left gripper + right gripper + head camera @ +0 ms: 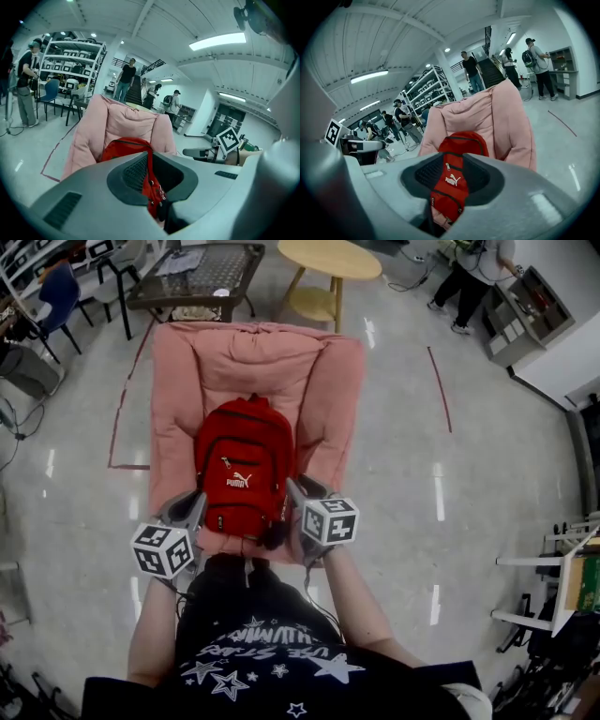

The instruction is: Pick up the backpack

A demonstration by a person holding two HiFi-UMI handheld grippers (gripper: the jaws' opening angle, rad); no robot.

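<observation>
On the seat of a pink padded lounge chair point(178, 399) lies one red backpack point(242, 474), front side up, its top toward the chair's back. Across the front pocket a white leaping-cat logo point(239, 482) sits over the word PUMA, the only writing I can read for certain. The person's dark shirt point(253, 662) carries white stars and a line of lettering, upside down from above and not legible.

Two grippers flank the lower half of the bag. The left gripper point(195, 501) is at its left edge. Its jaws stand a little apart, with a red strip of the backpack's side, zipper hardware on it, in the gap against one pad. The right gripper point(296, 487) is at the right edge, and its jaws are also apart. The pocket with the logo shows between them, but I cannot tell whether the pads press on it.

Each gripper carries one marker cube, two in all: left cube point(162, 549), right cube point(330, 519).

Behind the chair stand two tables, a round wooden table point(328, 259) and a dark glass-topped table point(192, 277).
</observation>
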